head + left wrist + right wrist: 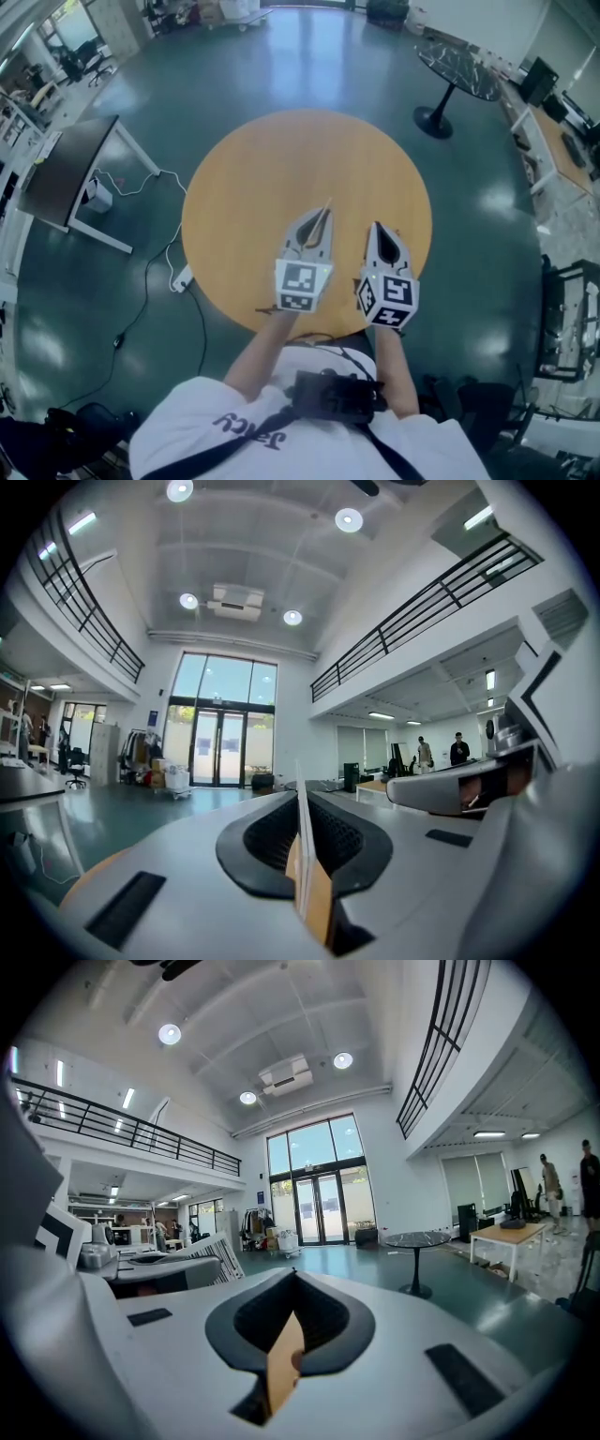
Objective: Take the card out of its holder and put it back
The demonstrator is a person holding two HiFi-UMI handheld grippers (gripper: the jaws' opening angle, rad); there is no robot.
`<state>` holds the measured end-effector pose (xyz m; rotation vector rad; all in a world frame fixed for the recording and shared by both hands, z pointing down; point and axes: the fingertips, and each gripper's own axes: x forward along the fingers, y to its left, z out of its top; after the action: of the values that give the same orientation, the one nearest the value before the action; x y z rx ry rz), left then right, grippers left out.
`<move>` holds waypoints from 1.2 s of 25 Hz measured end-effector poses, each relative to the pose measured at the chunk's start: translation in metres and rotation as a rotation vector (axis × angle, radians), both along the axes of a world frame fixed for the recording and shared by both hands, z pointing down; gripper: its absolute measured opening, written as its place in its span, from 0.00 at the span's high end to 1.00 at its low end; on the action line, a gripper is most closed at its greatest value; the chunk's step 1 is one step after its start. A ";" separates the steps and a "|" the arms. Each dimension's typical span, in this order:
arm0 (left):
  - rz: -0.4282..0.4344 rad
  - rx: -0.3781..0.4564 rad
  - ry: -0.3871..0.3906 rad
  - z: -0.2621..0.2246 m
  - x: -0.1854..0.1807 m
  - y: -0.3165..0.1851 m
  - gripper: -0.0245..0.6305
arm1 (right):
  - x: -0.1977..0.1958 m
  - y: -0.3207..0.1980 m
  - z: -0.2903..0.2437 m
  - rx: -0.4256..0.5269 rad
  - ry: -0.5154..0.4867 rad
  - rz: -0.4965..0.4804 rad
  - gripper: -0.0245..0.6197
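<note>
My left gripper (323, 212) hovers over the near part of the round wooden table (281, 159), shut on a thin flat card (328, 203) that sticks out past its tips. In the left gripper view the card (298, 780) stands edge-on between the closed pads. From the right gripper view it shows as a pale striped sheet (212, 1254). Whether it sits in a holder I cannot tell. My right gripper (375, 228) floats just to the right, apart from the card, its tips (292, 1277) together with nothing between them.
A small black round table (459, 66) stands at the far right. A dark-topped desk (66, 169) is on the left, with cables (150, 272) trailing on the green floor. Chairs and desks line the right wall. Two people (441, 752) stand far off.
</note>
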<state>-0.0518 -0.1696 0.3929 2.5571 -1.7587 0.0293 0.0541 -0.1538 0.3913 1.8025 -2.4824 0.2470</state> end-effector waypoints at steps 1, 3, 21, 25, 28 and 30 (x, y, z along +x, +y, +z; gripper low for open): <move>0.002 0.004 -0.003 -0.001 0.000 0.000 0.93 | 0.000 0.000 0.000 0.001 0.002 -0.001 0.93; 0.008 0.010 -0.008 -0.002 0.002 -0.001 0.93 | 0.000 0.000 -0.001 0.001 0.005 -0.001 0.93; 0.167 -0.136 -0.052 0.042 0.038 -0.020 0.93 | 0.060 0.004 0.020 -0.099 -0.003 0.105 0.93; 0.188 -0.155 -0.075 0.050 0.041 -0.038 0.93 | 0.087 0.001 0.025 -0.120 -0.010 0.141 0.93; 0.227 -0.154 -0.078 0.045 0.045 -0.059 0.93 | 0.108 -0.001 0.029 -0.138 -0.029 0.160 0.93; 0.250 -0.151 -0.113 0.040 0.047 -0.075 0.93 | 0.118 -0.001 0.032 -0.150 -0.050 0.169 0.93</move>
<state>-0.0049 -0.2444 0.4327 2.6912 -1.3946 0.3063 0.1724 -0.1553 0.4228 1.9662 -2.2737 0.4791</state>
